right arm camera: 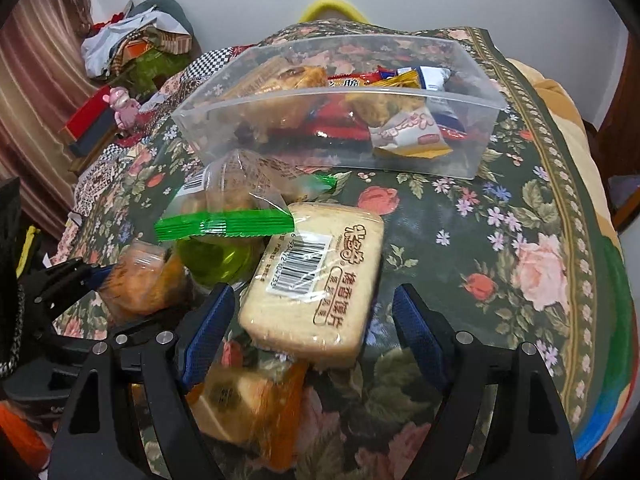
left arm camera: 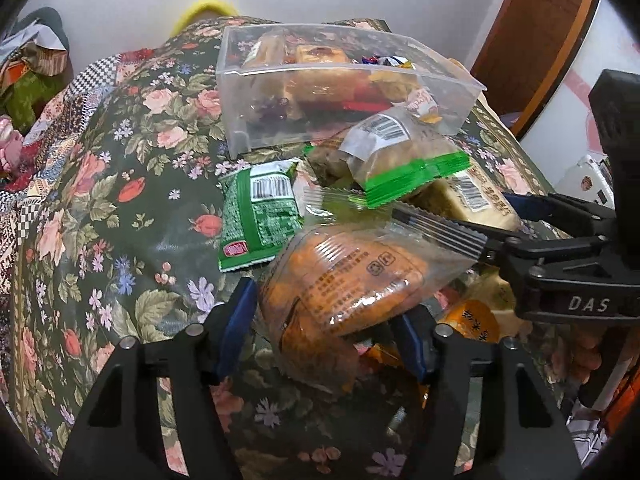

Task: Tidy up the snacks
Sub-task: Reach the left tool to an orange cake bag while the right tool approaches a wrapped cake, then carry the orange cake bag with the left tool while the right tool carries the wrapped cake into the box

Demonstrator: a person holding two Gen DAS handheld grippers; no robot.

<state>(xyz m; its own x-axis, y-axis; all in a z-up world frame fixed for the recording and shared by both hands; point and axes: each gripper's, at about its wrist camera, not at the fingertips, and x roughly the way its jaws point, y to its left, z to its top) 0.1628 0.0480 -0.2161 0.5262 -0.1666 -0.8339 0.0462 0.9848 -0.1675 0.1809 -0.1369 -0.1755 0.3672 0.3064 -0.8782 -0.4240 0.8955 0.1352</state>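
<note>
A clear plastic bin (left arm camera: 240, 92) (right arm camera: 476, 152) holding several wrapped snacks stands on a floral cloth. In front of it lies a pile of snack packets. My left gripper (left arm camera: 328, 328) has its blue pads on both sides of an orange cake packet (left arm camera: 344, 280) (right arm camera: 136, 284), which is tilted up off the cloth. My right gripper (right arm camera: 312, 320) is open around a pale bread slice packet (right arm camera: 320, 280) (left arm camera: 472, 196), with gaps on both sides. A green-edged clear packet (left arm camera: 396, 156) (right arm camera: 228, 200) and a green packet (left arm camera: 260, 216) lie nearby.
The floral cloth (left arm camera: 120, 200) (right arm camera: 500, 240) covers a raised, bulging surface. More orange packets (right arm camera: 248, 404) lie under my right gripper. Clothes and toys (right arm camera: 132, 48) are piled at the far left. A wooden door (left arm camera: 540, 32) stands at the right.
</note>
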